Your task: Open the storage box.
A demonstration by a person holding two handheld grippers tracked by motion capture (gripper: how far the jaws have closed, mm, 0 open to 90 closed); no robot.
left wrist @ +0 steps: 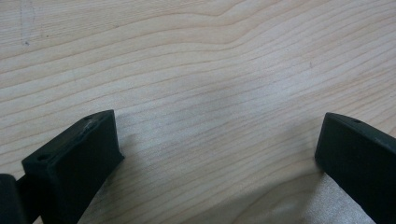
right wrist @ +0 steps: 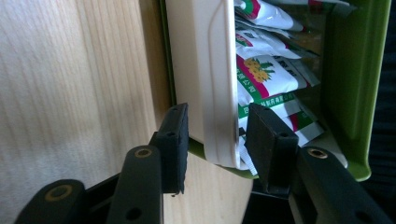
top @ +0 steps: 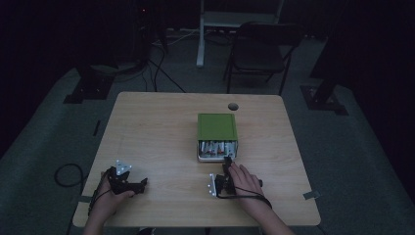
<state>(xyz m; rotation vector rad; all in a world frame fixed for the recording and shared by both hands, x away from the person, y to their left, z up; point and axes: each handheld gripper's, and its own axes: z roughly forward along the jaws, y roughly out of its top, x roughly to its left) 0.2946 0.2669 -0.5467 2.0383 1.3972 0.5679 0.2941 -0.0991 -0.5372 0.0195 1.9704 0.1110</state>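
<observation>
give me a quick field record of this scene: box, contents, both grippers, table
box: green box on the wooden table, open side toward the person
drawer: cream front panel of the box, sachets behind it
right gripper: jaws astride the panel's edge, one outside, one among the sachets; whether the pads press yet cannot be told
left gripper: open, nothing between the jaws, over bare table
hole: round opening in the table beyond the box
</observation>
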